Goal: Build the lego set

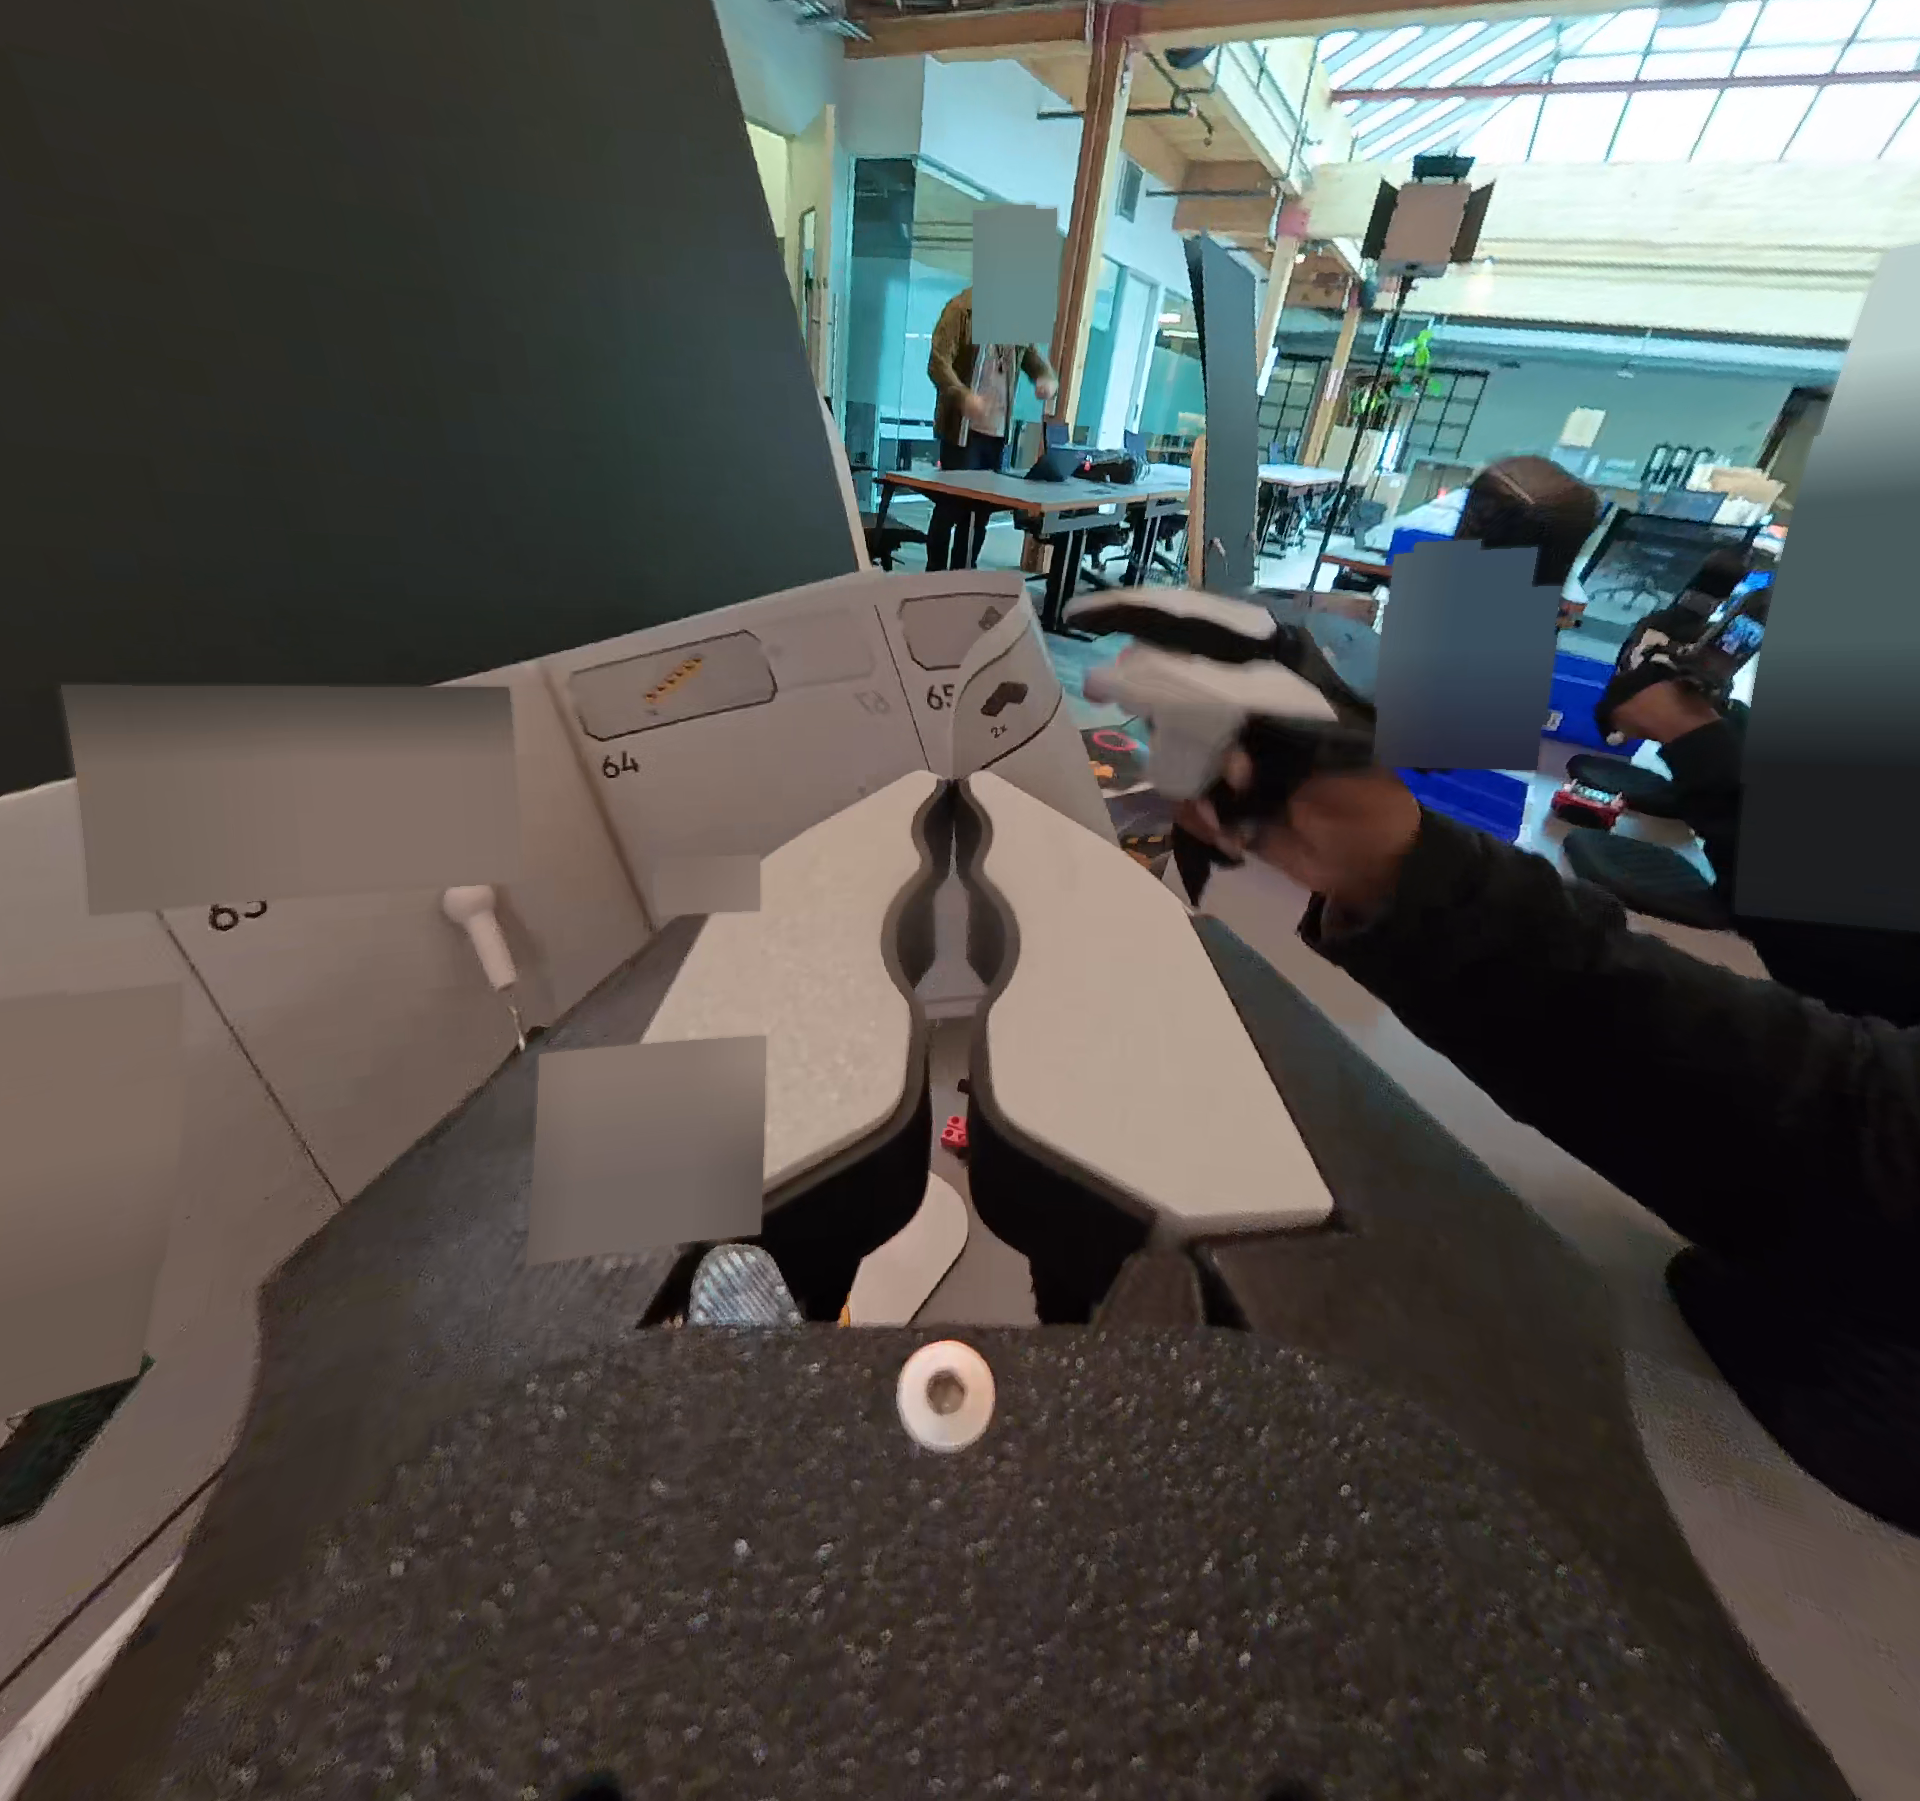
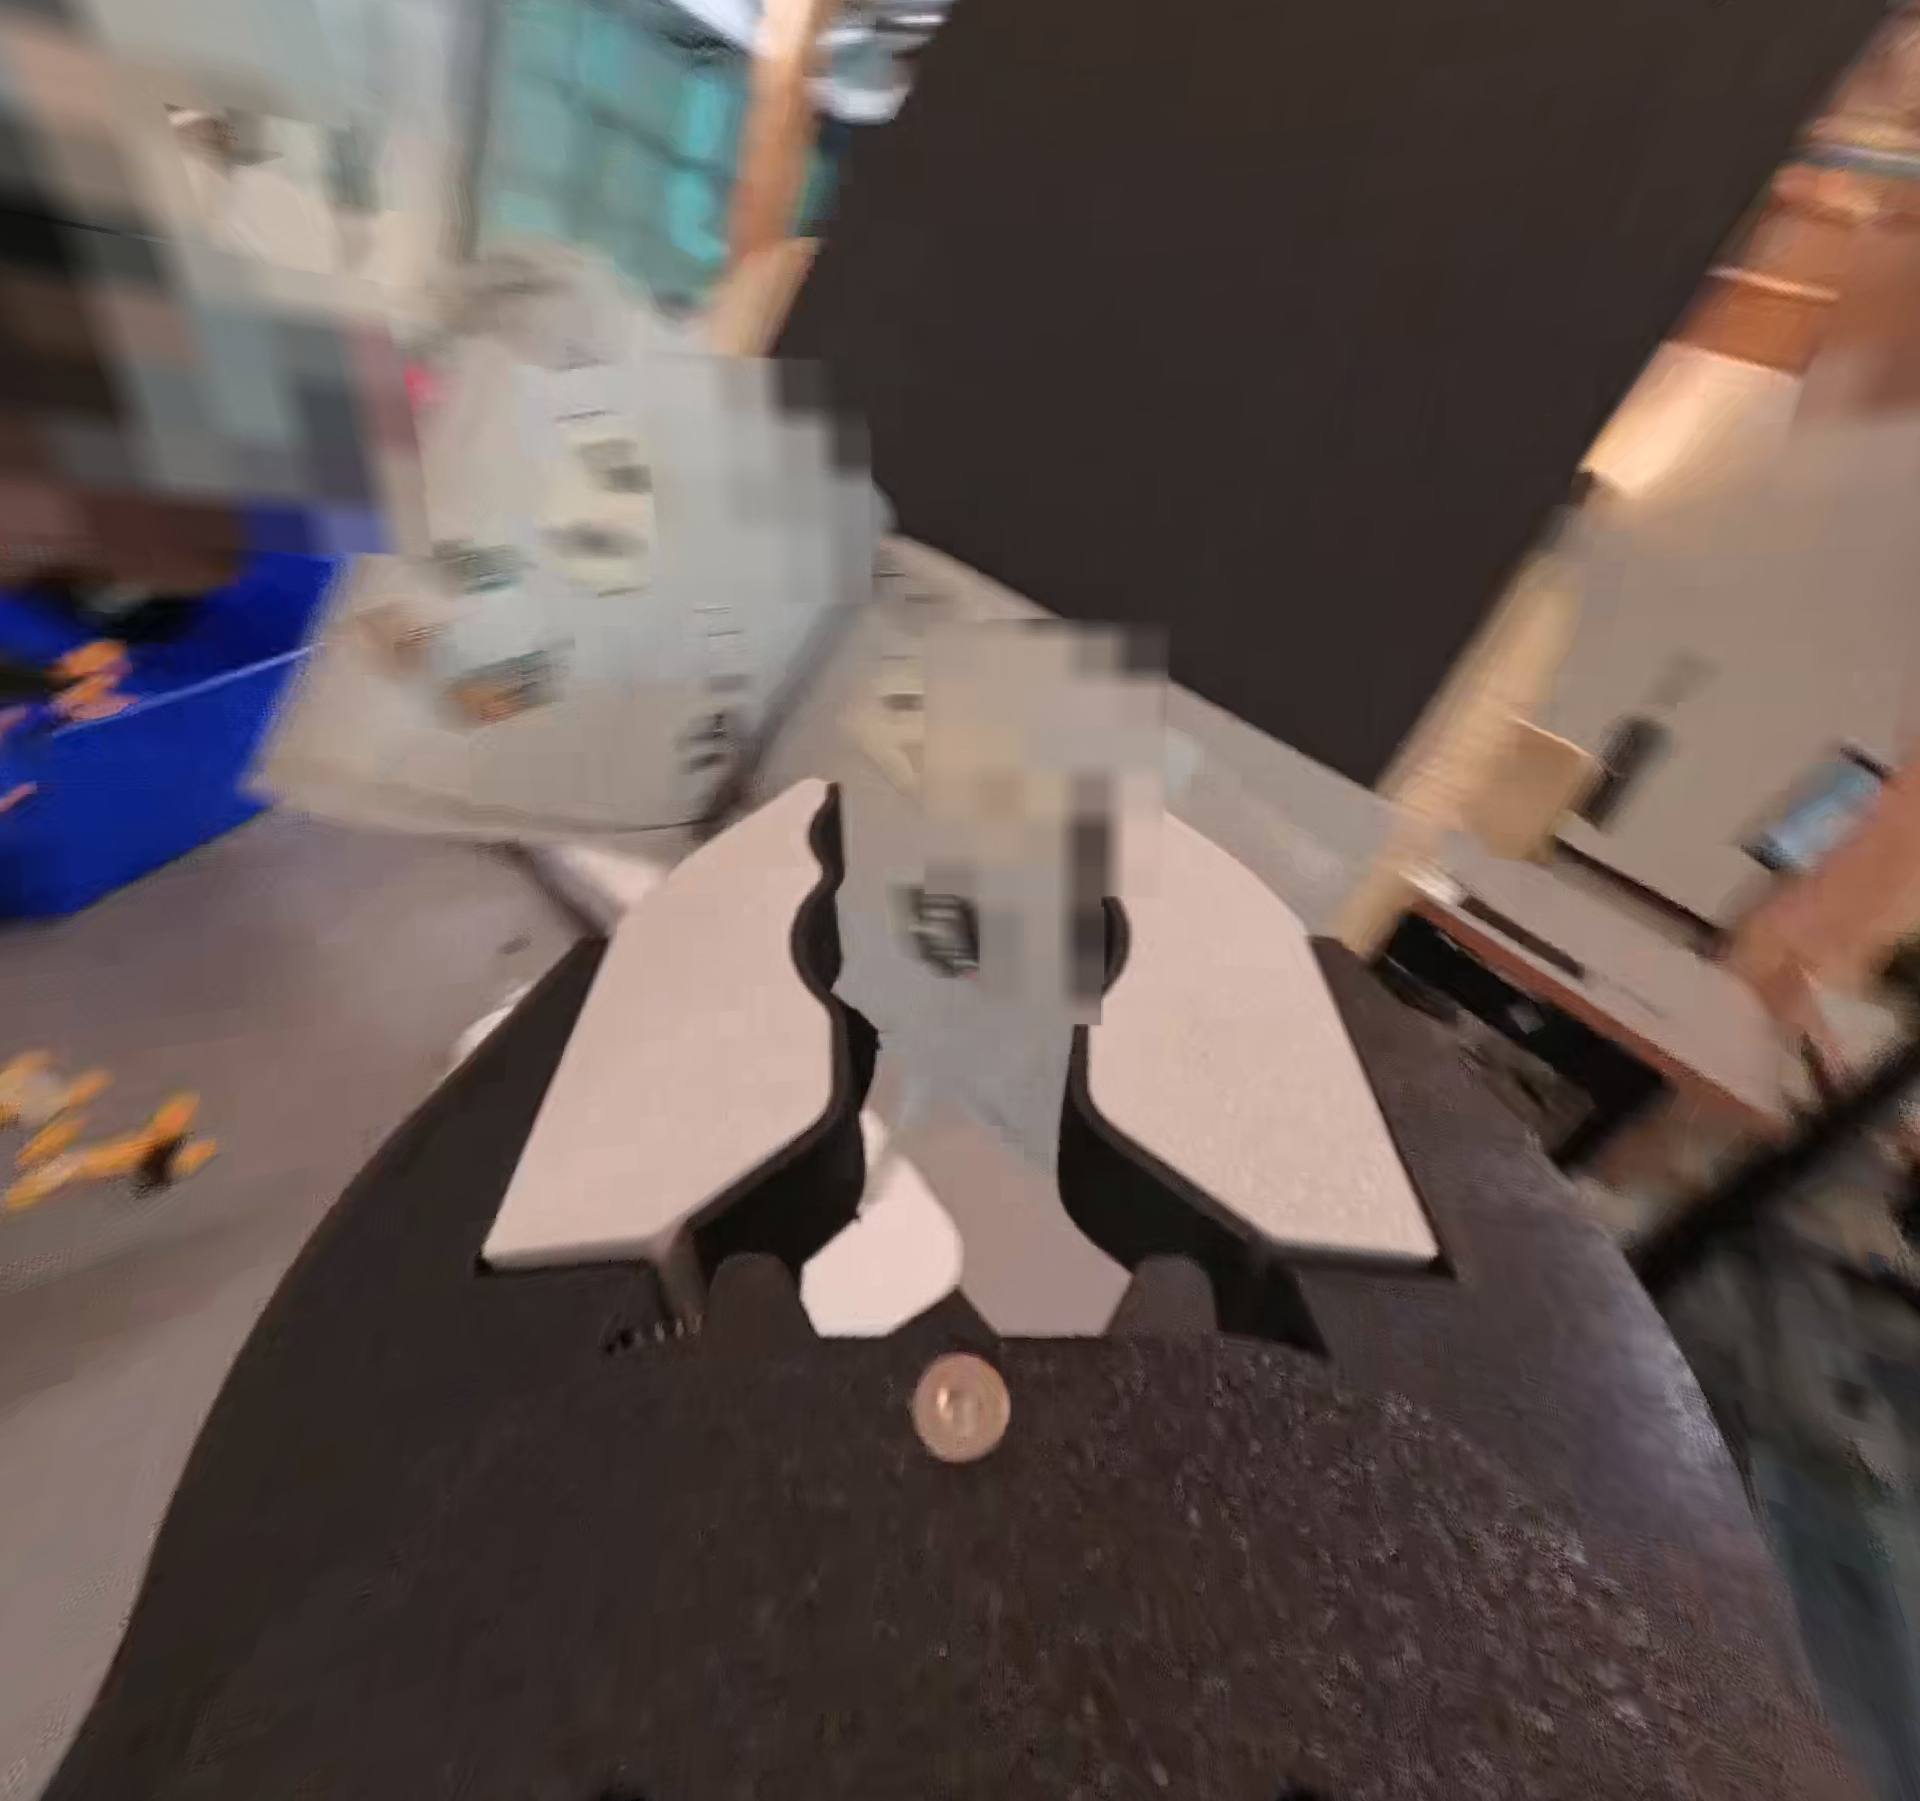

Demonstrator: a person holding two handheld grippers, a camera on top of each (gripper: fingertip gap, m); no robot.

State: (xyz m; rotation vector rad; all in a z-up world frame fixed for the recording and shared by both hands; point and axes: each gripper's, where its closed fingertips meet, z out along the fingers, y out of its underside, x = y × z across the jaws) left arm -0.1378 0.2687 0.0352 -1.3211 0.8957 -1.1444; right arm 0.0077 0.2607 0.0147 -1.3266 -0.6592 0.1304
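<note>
The Lego instruction booklet [image 1: 727,743] stands open in front of my left gripper [image 1: 951,793]. The gripper's jaws are closed on the lower edge of a curling page [image 1: 992,655]. A small red Lego piece [image 1: 954,1133] shows on the table through the gap behind the fingers. My right gripper [image 1: 1195,702] hovers just right of the booklet, held by a hand in a dark sleeve. In the blurred right wrist view that gripper [image 2: 987,816] has its jaws apart with nothing between them, facing the booklet [image 2: 623,608]. Orange Lego pieces [image 2: 94,1138] lie on the table at lower left.
A dark panel [image 1: 364,297] stands behind the booklet. A blue bin [image 2: 135,712] sits on the table beside it. A small red car model [image 1: 1588,801] lies at the far right. A person stands at a distant table [image 1: 1039,494]. Tip to tip, the grippers are about 15 cm apart.
</note>
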